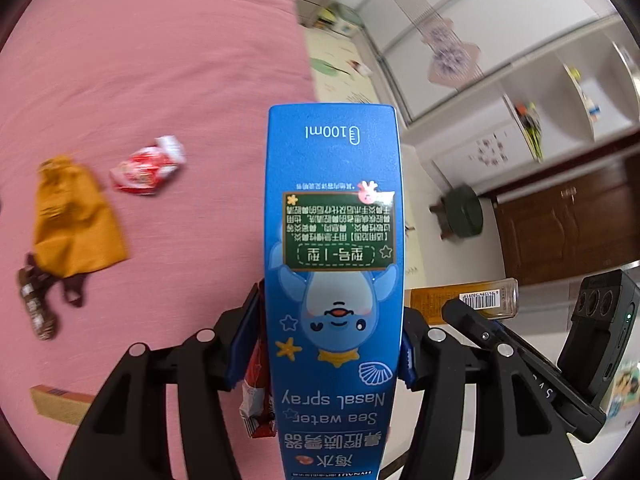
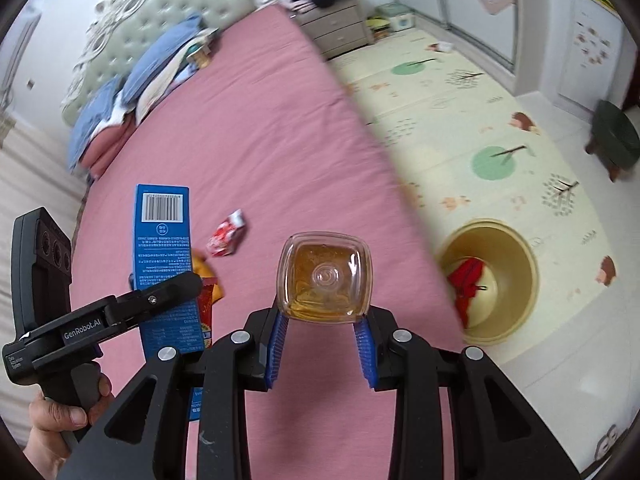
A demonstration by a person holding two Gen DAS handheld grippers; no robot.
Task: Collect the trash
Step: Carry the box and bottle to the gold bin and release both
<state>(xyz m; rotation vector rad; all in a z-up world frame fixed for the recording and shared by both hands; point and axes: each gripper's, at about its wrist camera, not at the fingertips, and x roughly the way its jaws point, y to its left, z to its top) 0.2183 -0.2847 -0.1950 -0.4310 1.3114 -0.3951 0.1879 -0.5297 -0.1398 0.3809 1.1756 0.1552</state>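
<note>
My left gripper (image 1: 328, 344) is shut on a tall blue nasal spray box (image 1: 334, 240), with a red wrapper (image 1: 258, 400) pinched along its left side. My right gripper (image 2: 322, 334) is shut on a clear square bottle of amber liquid (image 2: 324, 278), seen bottom-on. That bottle (image 1: 464, 302) and the right gripper's body show at the right of the left wrist view. The blue box (image 2: 166, 248) and the left gripper (image 2: 168, 292) appear at the left of the right wrist view. On the pink bed (image 2: 260, 140) lie a red-and-white wrapper (image 1: 148, 170), a yellow pouch (image 1: 72, 220) and a brown wrapper (image 1: 38, 308).
A yellow bin (image 2: 490, 280) with red trash inside stands on the patterned floor mat (image 2: 460, 120) beside the bed. A cardboard piece (image 1: 56, 402) lies near the bed's front. Pillows (image 2: 140, 76), a drawer unit (image 2: 336, 28), a dark green stool (image 2: 614, 136) and wardrobes (image 1: 500, 40) surround.
</note>
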